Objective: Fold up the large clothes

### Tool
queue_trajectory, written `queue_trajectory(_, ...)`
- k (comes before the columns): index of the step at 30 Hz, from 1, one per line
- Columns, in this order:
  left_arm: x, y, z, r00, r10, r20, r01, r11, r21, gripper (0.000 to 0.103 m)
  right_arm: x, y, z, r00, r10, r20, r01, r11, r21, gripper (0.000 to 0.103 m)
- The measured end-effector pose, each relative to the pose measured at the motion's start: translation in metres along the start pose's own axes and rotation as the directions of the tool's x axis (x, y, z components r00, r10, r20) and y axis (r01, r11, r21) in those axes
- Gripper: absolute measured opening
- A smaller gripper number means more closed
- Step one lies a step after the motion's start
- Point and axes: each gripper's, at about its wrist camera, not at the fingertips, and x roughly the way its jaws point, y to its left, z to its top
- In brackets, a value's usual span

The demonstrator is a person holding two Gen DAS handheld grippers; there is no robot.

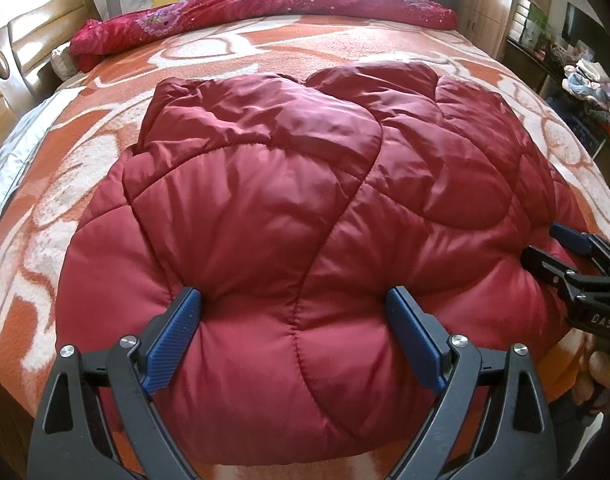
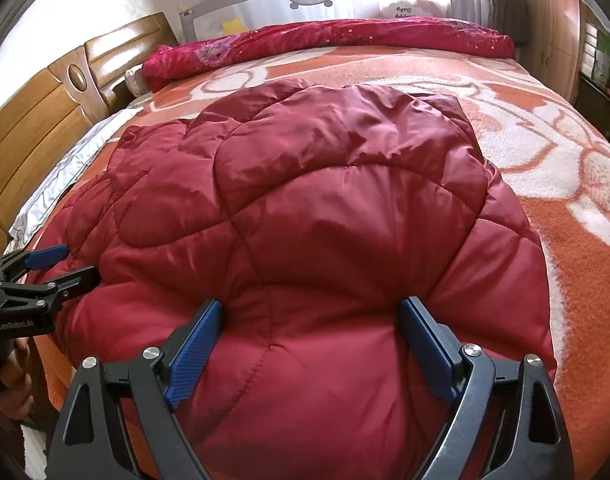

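Left wrist view: the left gripper (image 1: pixel 293 306) spreads wide, level, both pads pressed into the near edge of the red quilted jacket (image 1: pixel 305 200). The right gripper (image 2: pixel 311 318) does likewise just beside it. The jacket lies on the orange-and-white blanket (image 1: pixel 305 48) covering the bed, a red duvet (image 1: pixel 265 12) beyond.

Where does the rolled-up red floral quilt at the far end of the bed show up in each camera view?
Left wrist view: the red floral quilt lies across the top, beyond the quilted red jacket.
Right wrist view: the red floral quilt spans the upper middle, ending upper right.
Shared landmark: the wooden headboard at left.
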Motion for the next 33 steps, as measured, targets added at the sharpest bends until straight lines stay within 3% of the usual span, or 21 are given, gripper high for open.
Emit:
queue_trajectory(7, -0.029, 0.013, -0.015, 0.994, -0.090, 0.063, 0.093, 0.995, -0.047, 0.093, 0.000, -0.002, 0.000, 1.000, 0.003, 0.002, -0.003, 1.000, 0.002, 0.090)
queue_trajectory(13, -0.015, 0.006, -0.019, 0.999, -0.038, 0.025, 0.038, 0.999, -0.002, 0.094, -0.015, 0.001, 0.002, 1.000, -0.011, 0.007, 0.011, 1.000, 0.006, 0.089)
queue_trajectory(18, -0.013, 0.005, -0.019, 0.999, -0.033, 0.030, 0.033, 0.999, 0.002, 0.095, -0.043, 0.005, 0.001, 0.999, 0.012, 0.044, -0.011, 1.000, -0.005, 0.088)
queue_trajectory(21, -0.012, 0.003, -0.021, 0.999, -0.029, 0.032, 0.029, 1.000, 0.006, 0.097, -0.026, -0.002, -0.007, 1.000, -0.018, -0.017, 0.018, 1.000, -0.007, 0.088)
queue_trajectory(33, -0.013, 0.006, -0.023, 0.999, -0.030, 0.034, 0.029, 0.999, 0.025, 0.099, -0.020, -0.011, -0.015, 1.000, -0.004, -0.001, 0.004, 1.000, 0.010, 0.090)
